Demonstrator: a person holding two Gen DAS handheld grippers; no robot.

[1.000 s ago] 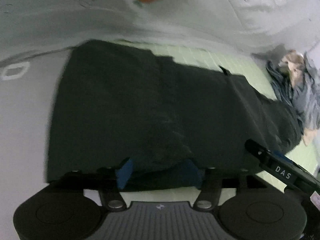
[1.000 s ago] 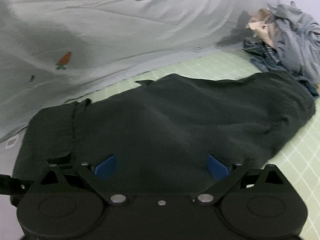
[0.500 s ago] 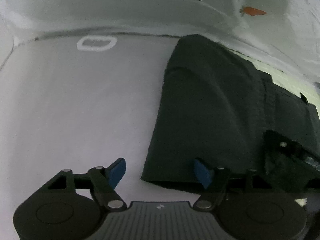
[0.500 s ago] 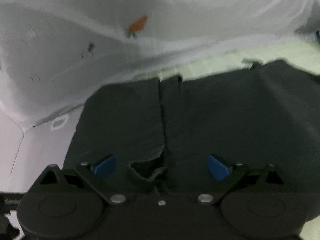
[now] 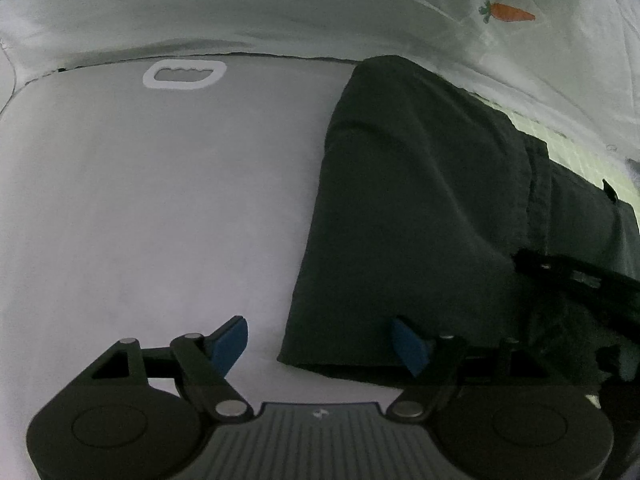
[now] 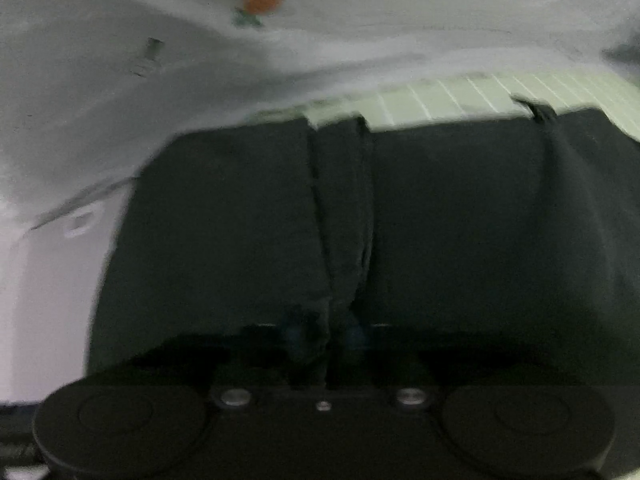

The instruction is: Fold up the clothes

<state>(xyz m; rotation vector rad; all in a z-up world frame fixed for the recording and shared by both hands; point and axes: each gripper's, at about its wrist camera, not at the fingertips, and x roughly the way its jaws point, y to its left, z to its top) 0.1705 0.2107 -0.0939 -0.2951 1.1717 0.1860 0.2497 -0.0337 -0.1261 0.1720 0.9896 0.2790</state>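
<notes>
1. The dark garment (image 5: 420,216) lies spread flat, partly on a pale grey sheet (image 5: 160,200) and partly on a green checked mat (image 6: 460,98). It looks soft, floppy and light, so it should bend anywhere and slide easily. I think the best places to hold it are the near edge and the corners.

2. The left gripper (image 5: 320,340) sits low at the garment's near left corner. Its blue fingers (image 5: 230,340) are spread wide apart, one over the sheet and one over the cloth. It holds nothing.

3. The right gripper (image 6: 324,334) is low over the near edge at the middle seam. The picture is blurry, but its fingers look pinched together on a bunch of the cloth.
</notes>
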